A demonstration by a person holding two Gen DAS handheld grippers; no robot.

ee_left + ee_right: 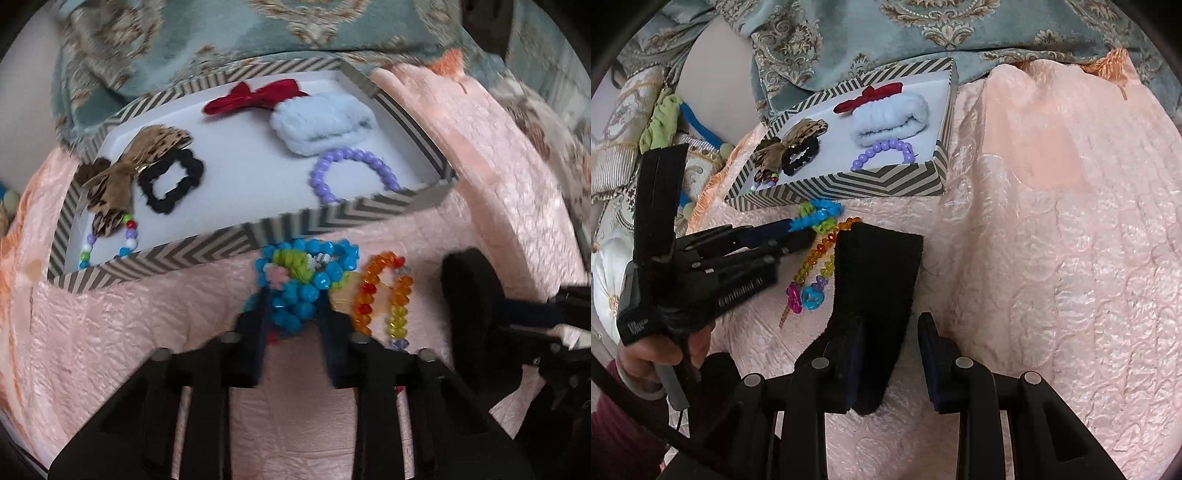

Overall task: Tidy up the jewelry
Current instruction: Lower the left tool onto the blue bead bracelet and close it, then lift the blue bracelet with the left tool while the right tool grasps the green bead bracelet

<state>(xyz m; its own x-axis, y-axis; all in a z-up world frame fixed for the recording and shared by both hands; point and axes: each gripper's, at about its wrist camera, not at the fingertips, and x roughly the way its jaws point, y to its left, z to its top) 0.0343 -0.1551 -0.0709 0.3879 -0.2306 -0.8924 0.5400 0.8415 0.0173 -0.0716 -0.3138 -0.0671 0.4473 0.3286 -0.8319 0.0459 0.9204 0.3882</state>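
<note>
Left wrist view: the left gripper (293, 314) points down at the pink quilted cloth (110, 332), its jaws narrowed around the blue bead bracelet (306, 277). Both fingers flank the lower beads of that bracelet and appear to press on them. The bracelet carries a lime-green knot and a small pink flower, and lies just in front of the chevron-striped box (258, 229). Beside it, apart from the jaws, lies the orange and yellow bead bracelet (384, 291).

This view shows the box floor in full: a red bow (255, 96), a pale blue fluffy band (321, 122), a purple bead bracelet (351, 173), a black scrunchie (171, 181), a brown feather-print bow (129, 166) and a multicoloured bead bracelet (122, 236) in the near left corner. The right gripper enters at the right edge with a black padded piece (472, 288).

Right wrist view: the right gripper (892, 354) stands partly closed. The black padded piece (875, 280) lies against its left finger; a gap separates it from the right finger, so a firm grip cannot be confirmed. The piece rests on the cloth just beside the orange and yellow bracelet.

Only this view shows the person's hand (661, 350) on the left gripper's handle, a dark red sleeve (617, 424), and a pink and blue charm cluster (805, 295) at the end of the orange strand. It also shows the box (849, 181) from the side, with its contents partly overlapped.
</note>
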